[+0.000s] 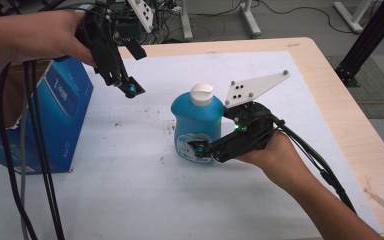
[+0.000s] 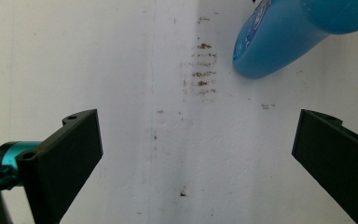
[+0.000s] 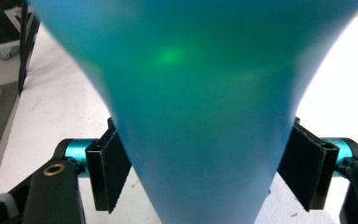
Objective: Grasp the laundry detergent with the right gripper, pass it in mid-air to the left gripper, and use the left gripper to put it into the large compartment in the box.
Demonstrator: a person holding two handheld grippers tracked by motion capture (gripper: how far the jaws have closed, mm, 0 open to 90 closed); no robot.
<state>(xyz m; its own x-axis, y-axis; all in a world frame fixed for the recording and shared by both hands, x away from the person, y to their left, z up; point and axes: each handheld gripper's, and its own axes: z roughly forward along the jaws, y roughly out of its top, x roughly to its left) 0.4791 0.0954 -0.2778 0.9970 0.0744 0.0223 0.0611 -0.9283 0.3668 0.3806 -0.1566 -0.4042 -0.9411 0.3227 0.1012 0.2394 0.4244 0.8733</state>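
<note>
Upright on the white sheet stood the blue bottle, white cap on top — the right gripper had its jaws clamped on the lower body, one pad against each side. Well apart, the left gripper hung above the sheet, beside the blue box — jaws wide apart, nothing between them.

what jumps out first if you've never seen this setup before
The eye goes to the blue bottle with its white cap, standing upright mid-table on the white mat. The right gripper has its jaws pressed against the bottle's sides low on its body, as the right gripper view shows close up. At the upper left, the left gripper hangs open above the stained mat, next to a blue cardboard box at the table's left edge.
</note>
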